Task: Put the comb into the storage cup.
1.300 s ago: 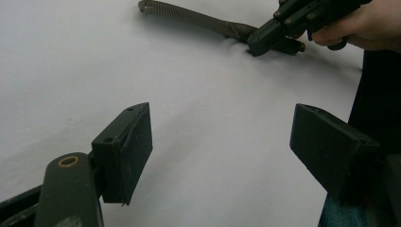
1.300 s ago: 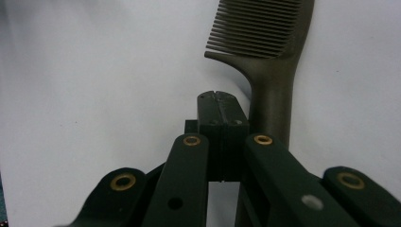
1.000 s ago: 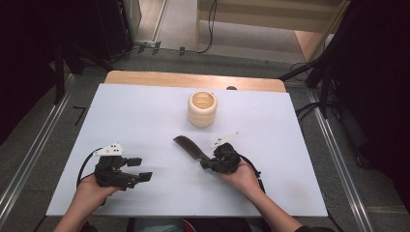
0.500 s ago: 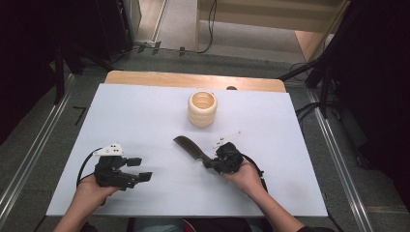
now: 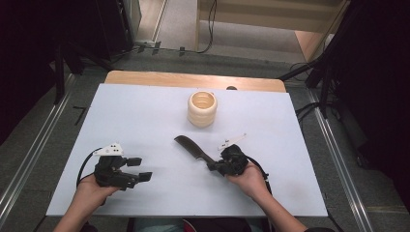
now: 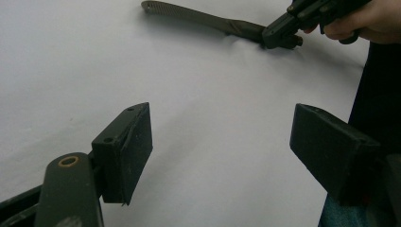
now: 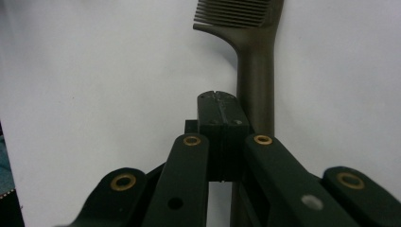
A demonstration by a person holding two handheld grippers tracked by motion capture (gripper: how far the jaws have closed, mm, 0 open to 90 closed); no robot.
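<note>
A dark comb [image 5: 191, 147] lies flat on the white table [image 5: 145, 116], its teeth end pointing to the far left. My right gripper [image 5: 213, 166] is shut, pad against pad, with its tip at the comb's handle end. In the right gripper view the closed jaws [image 7: 220, 97] sit just left of the comb handle [image 7: 255, 71], which runs on under them; nothing is between the pads. My left gripper [image 5: 140, 169] rests at the near left, open and empty. In the left gripper view its jaws [image 6: 222, 137] frame bare table, with the comb [image 6: 198, 16] and the right gripper [image 6: 279, 35] beyond.
A cream ribbed cup [image 5: 202, 108] stands upright at the table's far middle, well beyond the comb. A wooden strip [image 5: 193, 79] runs along the table's far edge. Dark stands and cables surround the table.
The right hand has shifted very slightly at the comb's handle. The comb, the cup and the left gripper have kept their places.
</note>
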